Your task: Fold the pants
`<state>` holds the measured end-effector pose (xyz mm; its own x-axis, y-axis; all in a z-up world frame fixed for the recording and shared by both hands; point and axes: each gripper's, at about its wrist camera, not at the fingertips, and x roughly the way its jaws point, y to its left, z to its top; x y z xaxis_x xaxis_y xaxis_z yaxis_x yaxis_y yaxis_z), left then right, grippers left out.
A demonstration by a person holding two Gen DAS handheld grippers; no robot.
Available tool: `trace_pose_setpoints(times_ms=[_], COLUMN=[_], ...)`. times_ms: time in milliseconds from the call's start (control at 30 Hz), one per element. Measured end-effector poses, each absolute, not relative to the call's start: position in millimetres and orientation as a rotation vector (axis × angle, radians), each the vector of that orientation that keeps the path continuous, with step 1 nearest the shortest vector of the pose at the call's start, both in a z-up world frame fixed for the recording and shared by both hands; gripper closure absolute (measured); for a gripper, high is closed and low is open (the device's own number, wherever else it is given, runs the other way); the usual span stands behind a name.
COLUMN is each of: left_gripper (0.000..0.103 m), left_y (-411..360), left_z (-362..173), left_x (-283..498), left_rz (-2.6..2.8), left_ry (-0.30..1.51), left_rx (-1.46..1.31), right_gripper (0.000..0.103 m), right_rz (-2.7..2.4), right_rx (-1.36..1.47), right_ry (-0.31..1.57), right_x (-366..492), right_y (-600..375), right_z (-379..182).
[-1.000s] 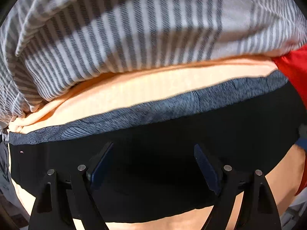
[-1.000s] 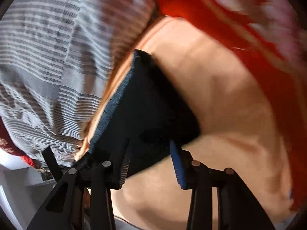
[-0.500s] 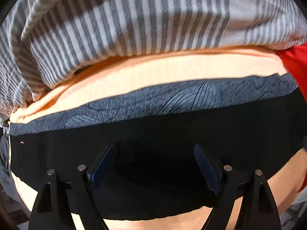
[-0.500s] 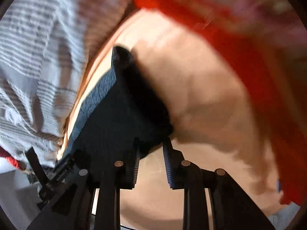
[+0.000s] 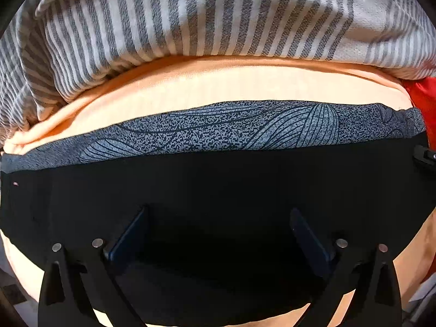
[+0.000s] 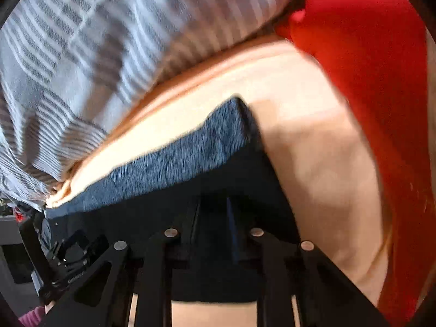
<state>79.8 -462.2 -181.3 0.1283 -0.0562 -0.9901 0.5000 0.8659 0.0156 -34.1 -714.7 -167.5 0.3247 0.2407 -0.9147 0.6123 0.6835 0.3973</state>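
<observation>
The pants (image 5: 218, 185), black with a grey patterned waistband (image 5: 245, 128), lay flat across a peach cloth (image 5: 231, 84), the band along their far edge. In the left view more of the band showed than a second earlier, and it sat lower and sharper in frame. The left claw (image 5: 218, 234) hovered over the black fabric with its jaws spread wide, as it had been in both earlier frames, nothing between its fingers (image 5: 130, 234). In the right view the pants (image 6: 245, 190) now ran across the frame with their corner (image 6: 239, 106) pointing up, where before they had stood more on edge. The right claw (image 6: 211, 218) had drawn its jaws from a clear gap a second ago to a narrow one, pinching the dark fabric near that corner. A striped grey cloth (image 5: 204, 13) lay beyond the peach one, and a red cloth (image 6: 368, 81) filled the right side. The left tool's body (image 6: 62, 261) showed at the lower left of the right view.
</observation>
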Motion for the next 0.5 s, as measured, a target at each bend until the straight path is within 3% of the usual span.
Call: trace_pose_setpoints(times_ms=[200,367,500], left_gripper=[0.001,0.001,0.001], left_y=[-453,-421,-383], left_z=[-180,-142,-170], left_x=[91,119,166], left_rz=[-0.415,-0.393,-0.276], left_ry=[1.425,1.266,1.302], left_rx=[0.410,0.382,0.387], right_gripper=[0.077,0.077,0.077], right_rz=[-0.273,-0.227,-0.182], right_rx=[0.762,0.739,0.716], right_ry=[1.298,1.293,1.285], right_x=[-34,-50,-42], right_y=[-696,-665,-627], right_z=[-148,-129,-128])
